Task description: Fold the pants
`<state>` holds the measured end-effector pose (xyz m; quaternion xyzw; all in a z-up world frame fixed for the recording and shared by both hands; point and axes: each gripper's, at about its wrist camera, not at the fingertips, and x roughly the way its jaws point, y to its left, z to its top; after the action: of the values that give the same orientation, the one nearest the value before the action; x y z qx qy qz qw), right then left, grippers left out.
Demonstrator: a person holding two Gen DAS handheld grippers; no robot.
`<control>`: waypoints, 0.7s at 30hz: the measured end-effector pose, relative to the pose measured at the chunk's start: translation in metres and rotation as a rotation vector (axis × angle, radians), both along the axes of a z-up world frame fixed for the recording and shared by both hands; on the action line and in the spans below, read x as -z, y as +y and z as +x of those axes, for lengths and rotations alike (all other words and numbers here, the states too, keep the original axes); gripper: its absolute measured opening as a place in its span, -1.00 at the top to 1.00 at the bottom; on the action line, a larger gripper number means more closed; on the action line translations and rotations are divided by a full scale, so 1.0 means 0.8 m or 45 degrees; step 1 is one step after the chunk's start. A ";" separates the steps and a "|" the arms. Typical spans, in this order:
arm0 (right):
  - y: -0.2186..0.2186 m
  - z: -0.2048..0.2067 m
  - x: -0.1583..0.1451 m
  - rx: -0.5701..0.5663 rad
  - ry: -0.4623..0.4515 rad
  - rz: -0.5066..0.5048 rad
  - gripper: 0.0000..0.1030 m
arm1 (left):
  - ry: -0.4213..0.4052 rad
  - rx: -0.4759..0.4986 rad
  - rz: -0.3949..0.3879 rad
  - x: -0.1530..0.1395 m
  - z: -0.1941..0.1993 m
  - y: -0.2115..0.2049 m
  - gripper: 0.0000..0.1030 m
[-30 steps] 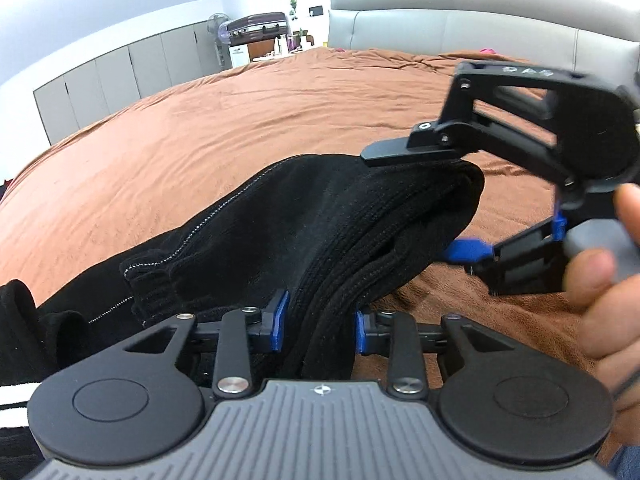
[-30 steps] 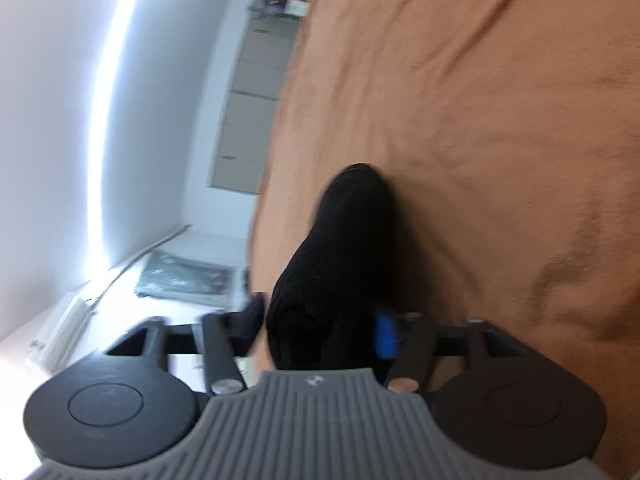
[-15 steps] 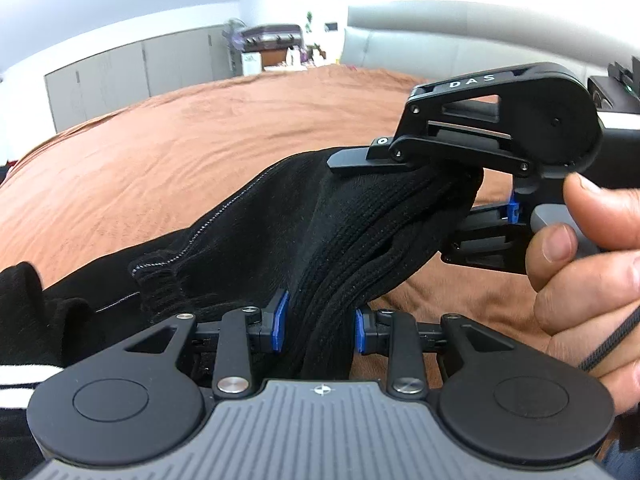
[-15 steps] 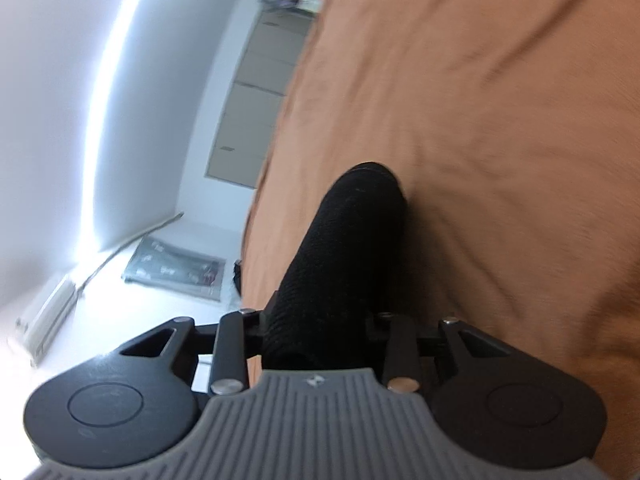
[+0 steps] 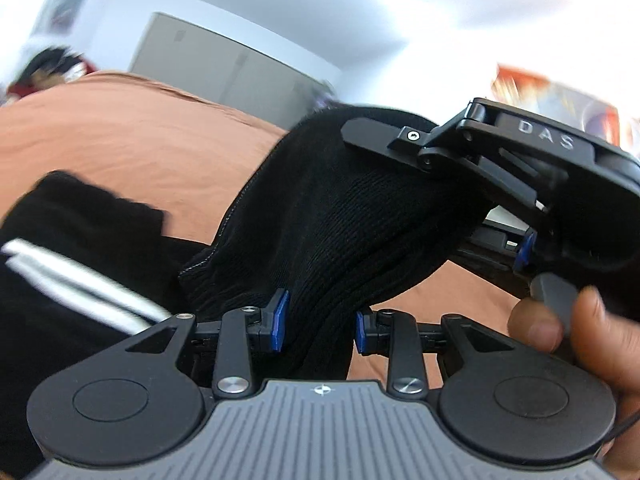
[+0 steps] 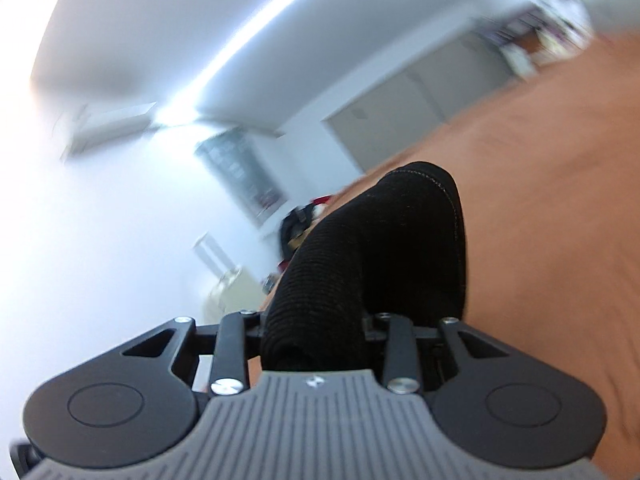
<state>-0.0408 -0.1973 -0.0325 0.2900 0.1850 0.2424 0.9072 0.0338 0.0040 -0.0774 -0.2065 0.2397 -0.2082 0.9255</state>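
Left gripper [image 5: 318, 326]: we clamp the black ribbed-knit pants [image 5: 340, 216] between nearly closed blue pads.
Pants: raised above the rust-brown bedspread [image 5: 120, 140], long axis spanning both grippers.
Right gripper [image 5: 472, 200]: pinching the opposite bunch, equally near.

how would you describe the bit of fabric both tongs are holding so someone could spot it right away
Start from the wide brown bedspread. Over it hangs a pair of black pants, with the left tongs and the right tongs each clamped on the same thick ribbed knit band. That ribbing sets it apart from the smoother black part with white stripes lower left.
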 end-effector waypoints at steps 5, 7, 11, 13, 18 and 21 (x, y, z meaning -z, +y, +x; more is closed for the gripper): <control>0.112 -0.008 -0.032 -0.237 -0.173 -0.228 0.46 | 0.032 -0.159 -0.186 0.011 -0.023 0.083 0.30; 0.163 -0.007 -0.034 -0.336 -0.196 -0.342 0.45 | 0.076 -0.205 -0.245 0.023 -0.029 0.112 0.26; 0.249 -0.005 -0.014 -0.460 -0.208 -0.603 0.42 | 0.186 -0.292 -0.349 0.052 -0.044 0.158 0.24; 0.282 -0.003 0.004 -0.512 -0.197 -0.740 0.40 | 0.264 -0.304 -0.432 0.070 -0.047 0.176 0.22; 0.311 -0.020 0.031 -0.659 -0.166 -0.891 -0.07 | 0.310 -0.297 -0.522 0.094 -0.064 0.196 -0.02; 0.295 -0.017 0.028 -0.720 -0.169 -0.858 -0.19 | 0.311 -0.297 -0.537 0.093 -0.069 0.212 -0.03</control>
<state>-0.0544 0.0390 -0.0551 -0.1002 0.2670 0.4251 0.8591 -0.0215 0.1734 -0.1521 -0.4447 0.2756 -0.1191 0.8439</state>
